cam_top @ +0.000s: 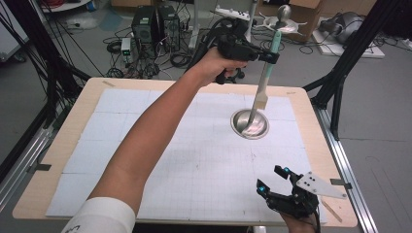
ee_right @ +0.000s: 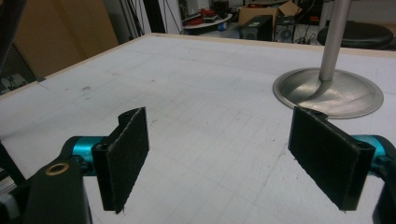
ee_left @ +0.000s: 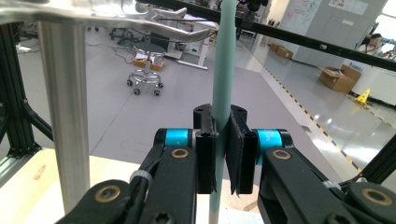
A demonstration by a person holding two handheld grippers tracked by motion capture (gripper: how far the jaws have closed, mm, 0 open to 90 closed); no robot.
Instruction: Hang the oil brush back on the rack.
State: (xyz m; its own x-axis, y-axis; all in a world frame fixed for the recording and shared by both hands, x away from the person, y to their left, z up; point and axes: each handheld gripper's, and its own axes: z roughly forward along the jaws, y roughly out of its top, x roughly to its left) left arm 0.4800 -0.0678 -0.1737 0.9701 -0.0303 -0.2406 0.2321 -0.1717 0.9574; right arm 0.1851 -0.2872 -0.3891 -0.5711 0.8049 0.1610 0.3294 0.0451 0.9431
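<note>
A long utensil with a pale green handle [cam_top: 275, 41] stands steeply over the back of the table, its lower end resting in a shallow steel bowl [cam_top: 235, 121]. My left gripper [cam_top: 272, 57] is raised above the table's far edge and shut on that handle. In the left gripper view the green handle [ee_left: 223, 60] runs upright between the two black pads [ee_left: 205, 154], which press on it from both sides. My right gripper [cam_top: 270, 178] rests low at the near right of the table, open, with nothing between its pads [ee_right: 127, 154]. Ahead of it lie the steel bowl [ee_right: 348, 98] and the utensil's metal shaft [ee_right: 332, 42].
A white gridded mat [cam_top: 194, 160] covers the wooden table [cam_top: 46, 165]. Black frame posts [cam_top: 350, 53] stand at the table's sides. Behind the table, computers and cables [cam_top: 155, 29] sit on the floor. A shiny metal post [ee_left: 65, 116] shows at the left of the left gripper view.
</note>
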